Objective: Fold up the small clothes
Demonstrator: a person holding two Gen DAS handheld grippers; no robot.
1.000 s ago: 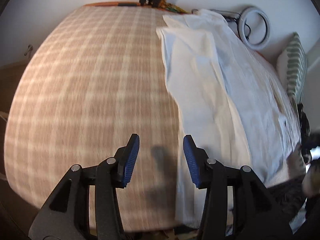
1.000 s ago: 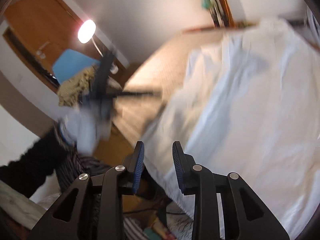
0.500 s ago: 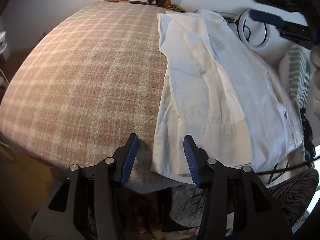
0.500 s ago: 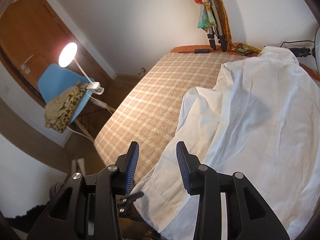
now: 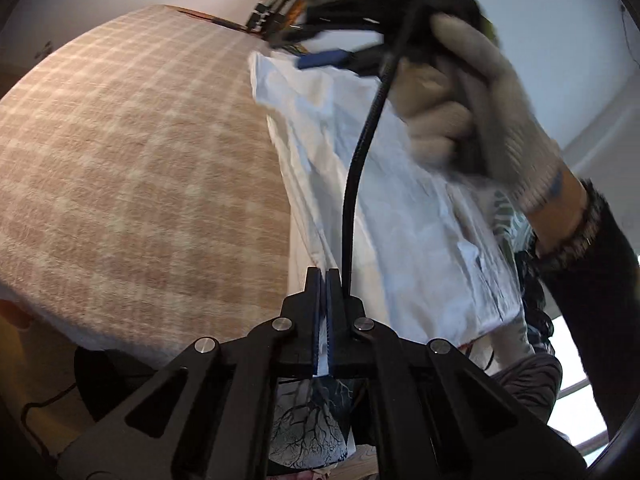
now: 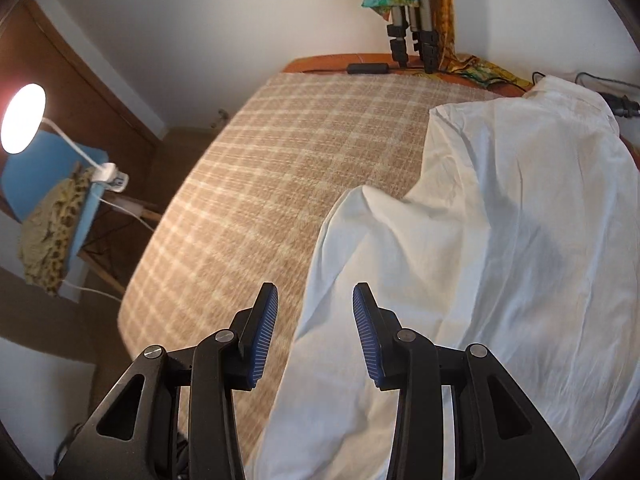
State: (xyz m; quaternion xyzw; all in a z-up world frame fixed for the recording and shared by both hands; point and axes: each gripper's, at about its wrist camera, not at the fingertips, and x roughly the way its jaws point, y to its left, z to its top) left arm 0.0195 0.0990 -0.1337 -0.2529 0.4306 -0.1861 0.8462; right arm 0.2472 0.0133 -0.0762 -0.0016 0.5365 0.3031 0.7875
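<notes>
Nearest, pinches what looks like the near hem of the white shirt [image 5: 420, 220] in the left gripper [image 5: 323, 276], jaws pressed flat together at the front edge of the bed [image 5: 140, 160]. Holds the right gripper [image 6: 315, 290] a little farther in, above the shirt's folded-over sleeve side, jaws moderately apart after just opening, nothing between them. Leaves the rest of the shirt lying along the bed's right side, collar at the far end. Risks losing so thin a bite once lifted, catching only one layer, or snagging the plaid blanket [image 6: 280, 152] along with the sleeve. Could also drag the dangling black cable [image 5: 360, 152] across the cloth and rumple it.
</notes>
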